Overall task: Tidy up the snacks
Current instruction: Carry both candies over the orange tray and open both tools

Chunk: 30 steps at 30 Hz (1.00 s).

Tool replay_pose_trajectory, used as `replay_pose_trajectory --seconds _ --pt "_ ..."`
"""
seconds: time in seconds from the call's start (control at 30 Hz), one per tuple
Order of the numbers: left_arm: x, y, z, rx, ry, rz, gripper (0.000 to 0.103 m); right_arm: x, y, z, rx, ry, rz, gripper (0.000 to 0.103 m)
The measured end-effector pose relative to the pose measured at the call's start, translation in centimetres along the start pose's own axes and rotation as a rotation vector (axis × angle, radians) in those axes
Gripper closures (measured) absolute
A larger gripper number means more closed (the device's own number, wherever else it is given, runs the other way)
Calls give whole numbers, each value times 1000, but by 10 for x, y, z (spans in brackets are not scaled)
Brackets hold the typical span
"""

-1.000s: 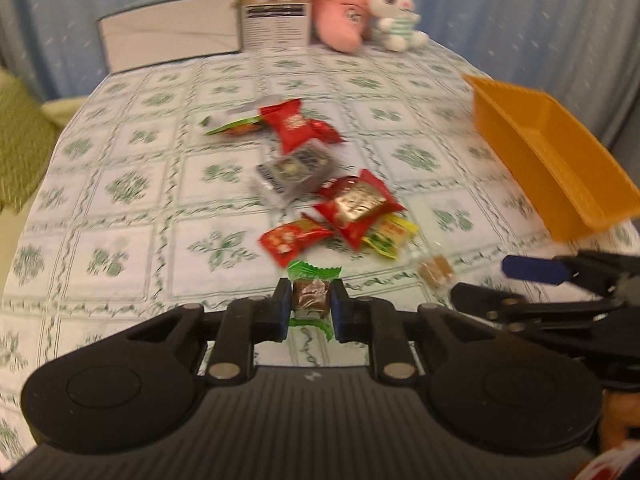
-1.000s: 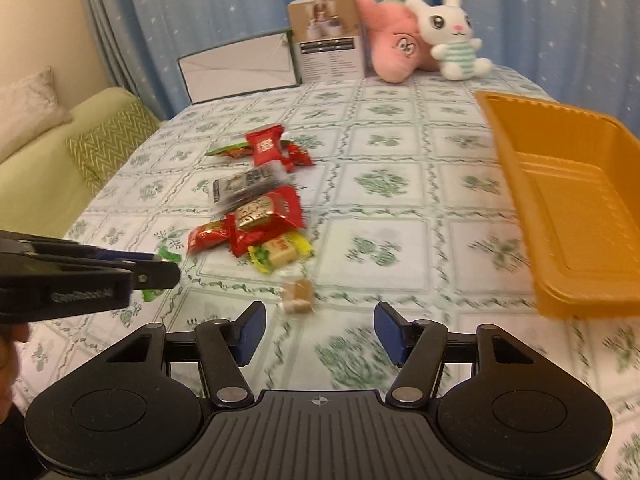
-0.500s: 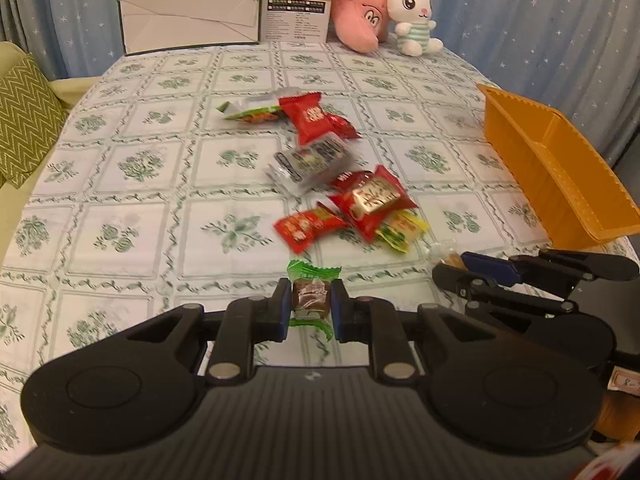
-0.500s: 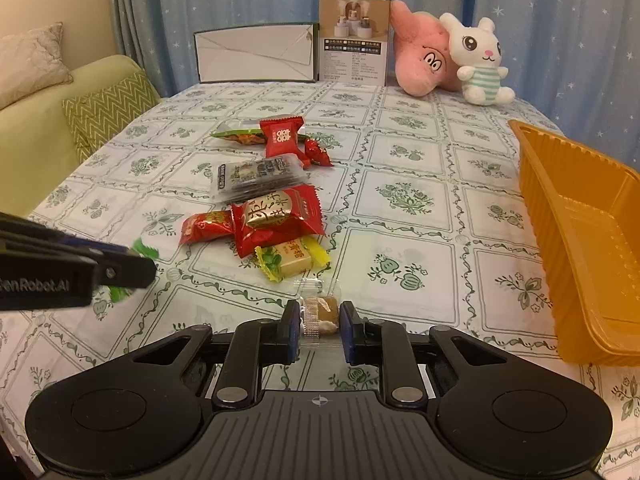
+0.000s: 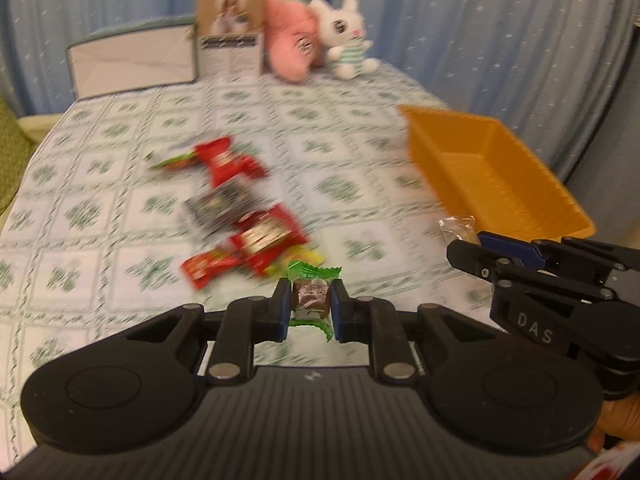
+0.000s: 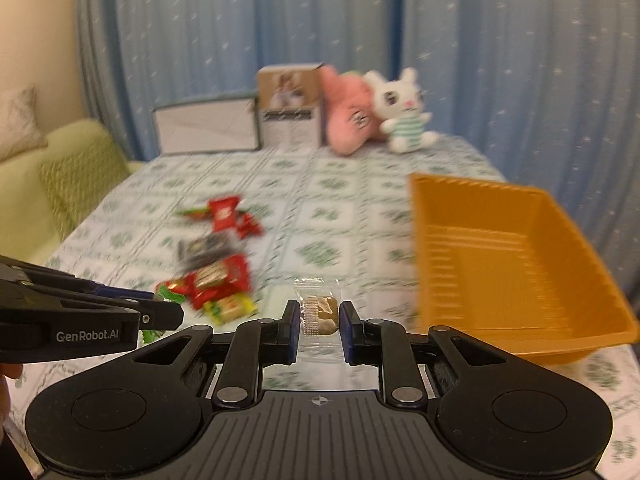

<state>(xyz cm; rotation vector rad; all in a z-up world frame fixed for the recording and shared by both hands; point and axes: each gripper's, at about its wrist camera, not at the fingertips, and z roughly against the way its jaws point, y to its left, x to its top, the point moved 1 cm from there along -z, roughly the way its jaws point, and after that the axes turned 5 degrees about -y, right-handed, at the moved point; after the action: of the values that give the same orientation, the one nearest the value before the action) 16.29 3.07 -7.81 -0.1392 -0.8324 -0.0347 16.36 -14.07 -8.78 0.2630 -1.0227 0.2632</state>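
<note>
While clamped on a green-wrapped candy (image 5: 310, 296), left hand-held gripper (image 5: 309, 306) up off the worktop (image 5: 120, 248); right hand-held gripper (image 6: 319, 320) pinching a clear-wrapped brown snack (image 6: 319, 314), just beside the orange tray (image 6: 520, 264). Remaining snack pile (image 6: 216, 280) lying mid-worktop, pretty blurry.

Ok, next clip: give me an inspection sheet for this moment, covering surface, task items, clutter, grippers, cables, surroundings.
Surface: table under a white cloth with green floral squares.
Job's things: orange tray empty, at the right; loose pile of snack packets, red, dark and yellow, mid-table, blurred.
Clutter: envelope-like card, printed box, pink plush and white bunny plush at the far edge.
Grippers: left gripper shut on a green-wrapped candy; right gripper shut on a clear-wrapped brown candy, both clear of the cloth.
Cables: nothing seen.
Surroundings: blue star-print curtain; green sofa with cushions on the left.
</note>
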Motion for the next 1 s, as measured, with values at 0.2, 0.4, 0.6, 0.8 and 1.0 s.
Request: replay_pose_trajectory --seconds 0.2,0.4,0.6,0.8,1.0 --pt "25 -51 -4 -76 -40 -36 85 16 -51 30 -90 -52 -50 82" --pt "50 -100 -18 -144 -65 -79 85 29 -110 46 -179 -75 -124 82" --pt "66 -136 -40 -185 -69 -110 85 32 -153 46 -216 -57 -193 82" --pt "67 -151 -60 -203 -48 -127 85 28 -174 40 -219 -42 -262 82" --pt "66 -161 -77 -218 -38 -139 85 28 -184 37 -226 -41 -287 82"
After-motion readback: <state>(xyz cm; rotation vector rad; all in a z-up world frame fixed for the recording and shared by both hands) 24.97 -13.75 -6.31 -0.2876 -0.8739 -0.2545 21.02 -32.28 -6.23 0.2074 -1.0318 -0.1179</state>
